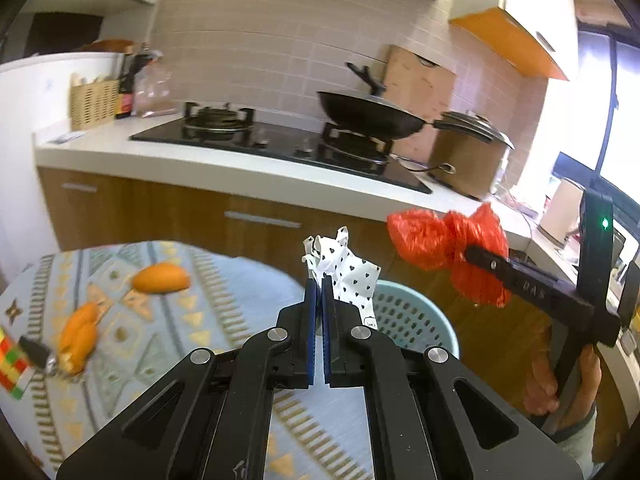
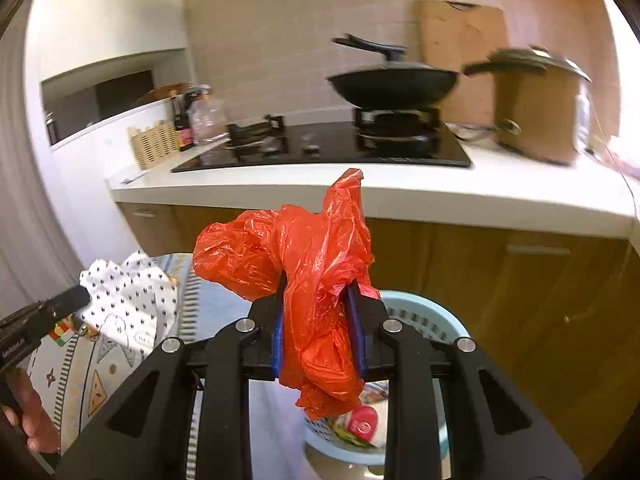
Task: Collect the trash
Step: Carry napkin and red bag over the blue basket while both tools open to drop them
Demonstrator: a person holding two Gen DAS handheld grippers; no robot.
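Now my right tongs (image 2: pixel 320 320) pinch the red bag (image 2: pixel 308 280) above the blue basket (image 2: pixel 424 316); left tongs (image 1: pixel 320 292) clamp spotted paper (image 1: pixel 348 276) at its nine o'clock. I'd centre each before releasing.

A round table (image 1: pixel 208 280) stands in front of the kitchen counter (image 1: pixel 224 168), with a perforated waste basket (image 1: pixel 416 320) just beside its right edge, between table and cabinet doors. On the table lie three pieces of orange peel (image 1: pixel 162 278), the nearer two to the left and touching each other, with a puzzle cube (image 1: pixel 12 364) further left at the table's edge. The left gripper (image 1: pixel 319 284) holds a crumpled paper wrapper (image 1: pixel 352 276) above the table's right side; the right gripper (image 2: pixel 318 300) holds a plastic bag (image 2: pixel 316 276) above the basket, which has rubbish inside. On the counter, a hob (image 1: pixel 280 148) carries a lidded wok (image 1: pixel 372 114) on its right burner; a pot (image 1: pixel 468 156) stands right of it, a wicker basket (image 1: pixel 94 104) far left, and a cutting board (image 1: pixel 420 80) leans against the wall behind.
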